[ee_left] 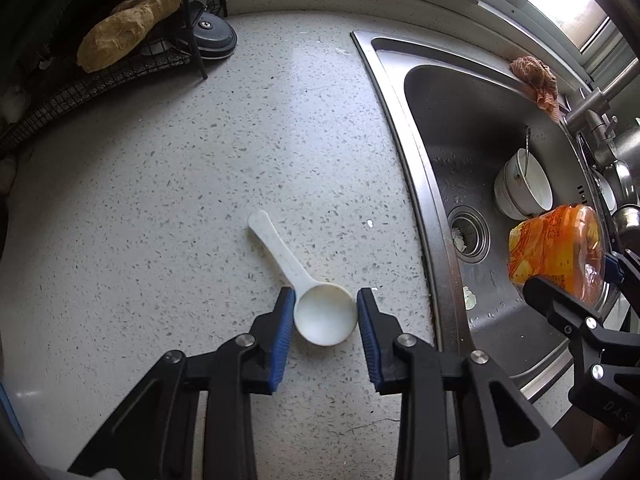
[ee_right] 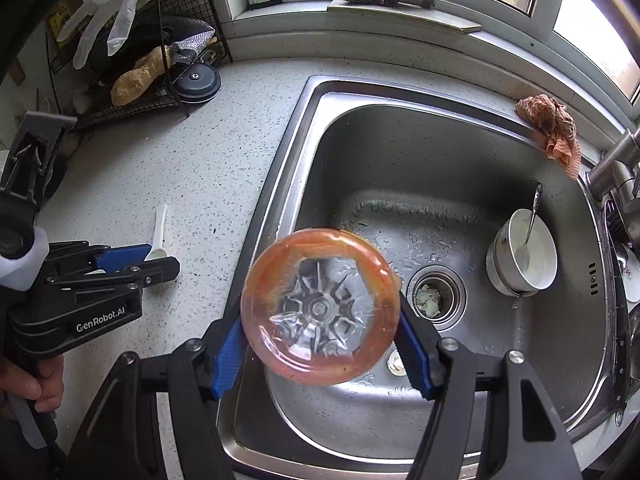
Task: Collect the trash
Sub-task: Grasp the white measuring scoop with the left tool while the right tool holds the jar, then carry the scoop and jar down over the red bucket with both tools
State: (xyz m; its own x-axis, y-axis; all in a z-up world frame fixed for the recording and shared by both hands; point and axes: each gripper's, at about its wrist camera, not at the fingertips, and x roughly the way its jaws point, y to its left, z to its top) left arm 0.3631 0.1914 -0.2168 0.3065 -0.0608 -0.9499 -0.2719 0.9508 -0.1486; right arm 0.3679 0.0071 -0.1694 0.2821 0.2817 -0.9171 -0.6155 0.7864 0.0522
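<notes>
- The left claw (ee_left: pixel 326 312) is spread, its blue pads either side of the bowl of a white plastic scoop (ee_left: pixel 325 314) lying flat on the speckled surface (ee_left: pixel 160 200), handle pointing far-left; whether the pads touch the bowl yet I cannot tell
- The scoop looks light, stiff and smooth, so it may skid on the surface; pinching across the round bowl seems the surest hold, since the thin handle lies too flat to get under
- The right claw (ee_right: pixel 322 344) pinches an orange-labelled clear plastic bottle (ee_right: pixel 320 306) across its body, held above the near-left part of the sink (ee_right: pixel 460 128); it seems empty, light and likely to dent or slip if squeezed hard
- Only the left view shows the scoop's whole outline and the bottle's side
- Only the right view shows the bottle's moulded base end-on, scraps in the drain (ee_right: pixel 430 300), a white bit (ee_right: pixel 396 362) on the sink floor, and stacked bowls (ee_right: pixel 522 258) with a spoon
</notes>
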